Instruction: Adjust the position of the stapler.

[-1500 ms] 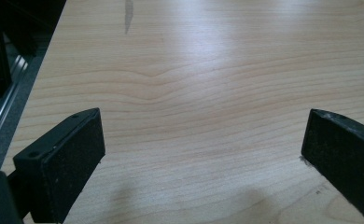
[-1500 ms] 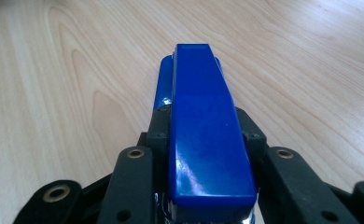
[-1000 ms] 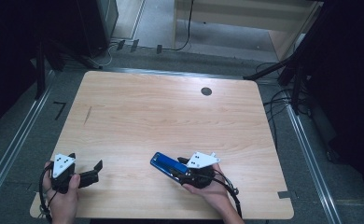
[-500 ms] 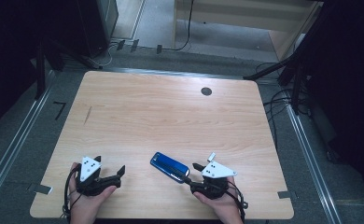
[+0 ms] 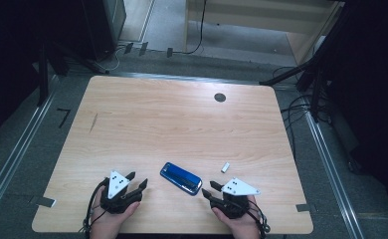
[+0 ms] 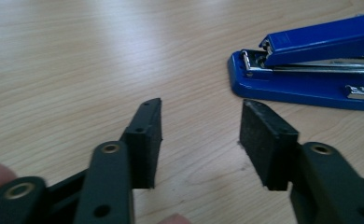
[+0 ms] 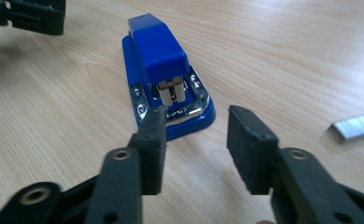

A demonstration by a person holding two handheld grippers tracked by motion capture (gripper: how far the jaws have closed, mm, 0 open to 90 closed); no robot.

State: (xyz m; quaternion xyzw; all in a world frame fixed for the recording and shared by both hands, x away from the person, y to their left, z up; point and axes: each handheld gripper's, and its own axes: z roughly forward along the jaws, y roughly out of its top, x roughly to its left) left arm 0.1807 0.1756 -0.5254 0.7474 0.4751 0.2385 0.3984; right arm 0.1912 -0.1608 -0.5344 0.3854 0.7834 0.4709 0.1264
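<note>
The blue stapler [image 5: 181,178] lies flat near the front edge of the wooden bench [image 5: 172,124], its long axis slanting from upper left to lower right, between the two tools. Glossy blue body, chrome metal at the end facing the right tool [image 7: 196,149]. That tool's jaws have just been closing, spread with nothing between them. The left tool [image 6: 201,137], likewise closing, is parted and empty. A silvery strip of staples [image 5: 225,167] lies nearby.
</note>
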